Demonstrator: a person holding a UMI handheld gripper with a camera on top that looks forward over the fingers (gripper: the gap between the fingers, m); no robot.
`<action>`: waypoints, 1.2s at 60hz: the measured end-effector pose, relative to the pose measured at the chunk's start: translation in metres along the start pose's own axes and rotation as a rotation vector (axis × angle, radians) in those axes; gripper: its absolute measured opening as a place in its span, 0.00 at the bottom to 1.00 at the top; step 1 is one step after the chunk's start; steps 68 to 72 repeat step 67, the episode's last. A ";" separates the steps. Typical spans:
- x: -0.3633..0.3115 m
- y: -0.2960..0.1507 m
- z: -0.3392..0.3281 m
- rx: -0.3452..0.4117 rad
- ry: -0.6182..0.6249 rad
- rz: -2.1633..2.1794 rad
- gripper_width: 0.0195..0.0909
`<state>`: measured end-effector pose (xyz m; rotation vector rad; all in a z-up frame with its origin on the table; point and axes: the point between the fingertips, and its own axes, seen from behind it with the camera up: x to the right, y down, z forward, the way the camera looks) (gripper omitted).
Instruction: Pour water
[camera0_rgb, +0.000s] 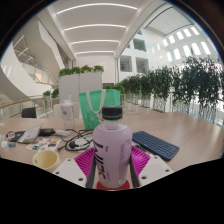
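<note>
While the hand-held gripper (112, 160) is clamping both pads on the bottle (112, 148), keeping it upright so nothing spills, the green cup (91, 108) is waiting just beyond on the table (185, 128).

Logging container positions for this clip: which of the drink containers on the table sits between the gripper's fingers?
The white plastic bottle with a black cap sits between the pink fingers. The green translucent cup and the clear glass stand beyond them.
</note>
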<state>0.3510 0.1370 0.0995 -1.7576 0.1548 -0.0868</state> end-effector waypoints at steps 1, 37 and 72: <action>-0.001 0.008 0.002 -0.013 -0.002 0.004 0.46; -0.004 0.053 -0.068 -0.256 0.042 0.021 0.89; -0.102 -0.064 -0.337 -0.179 0.133 0.012 0.90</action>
